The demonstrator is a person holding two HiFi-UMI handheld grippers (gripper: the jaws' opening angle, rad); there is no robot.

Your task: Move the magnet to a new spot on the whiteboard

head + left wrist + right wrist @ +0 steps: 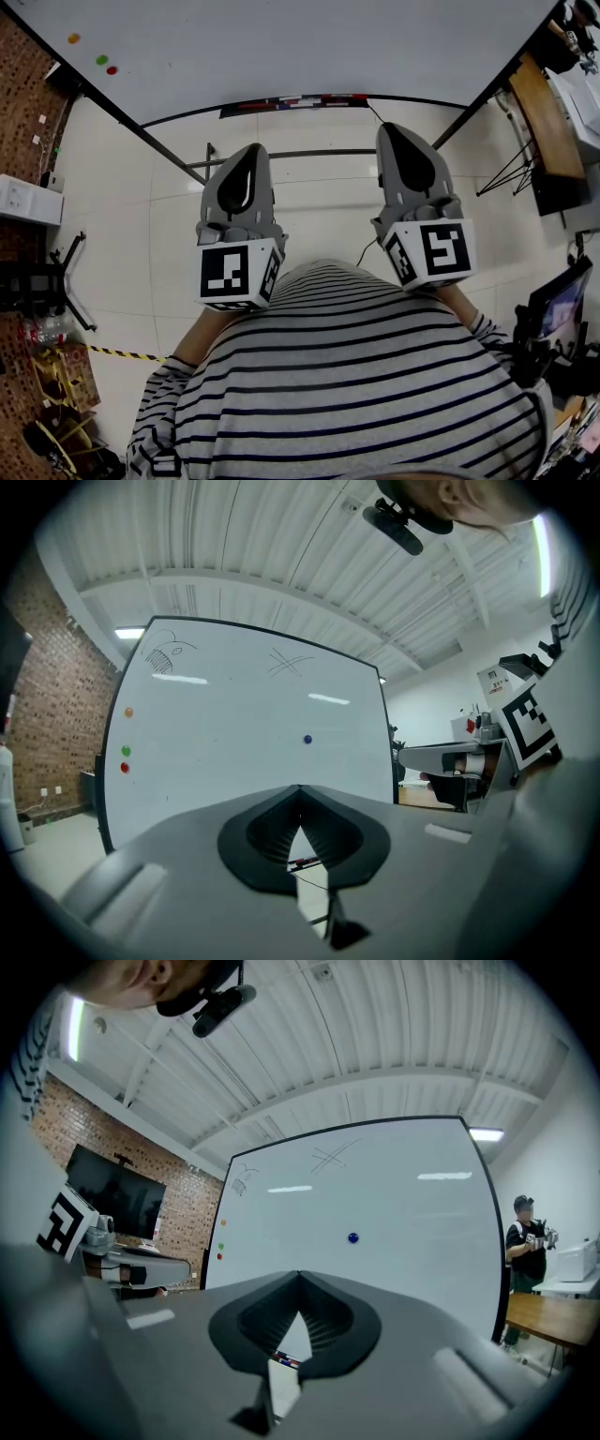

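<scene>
The whiteboard (281,47) stands ahead of me, and a small blue magnet (307,740) sits near its middle, also visible in the right gripper view (352,1237). Orange (73,38), green (101,60) and red (112,70) magnets cluster at its left edge. The blue magnet is outside the head view. My left gripper (251,150) and right gripper (392,129) are held side by side in front of my striped shirt, well short of the board. The left gripper (300,789) and the right gripper (299,1276) each have their tips together, with nothing held.
A tray with markers (295,101) runs along the board's lower edge, above its stand bars (281,155). A brick wall (28,103) lies to the left and a wooden desk (548,122) to the right. A person (527,1237) stands at the far right.
</scene>
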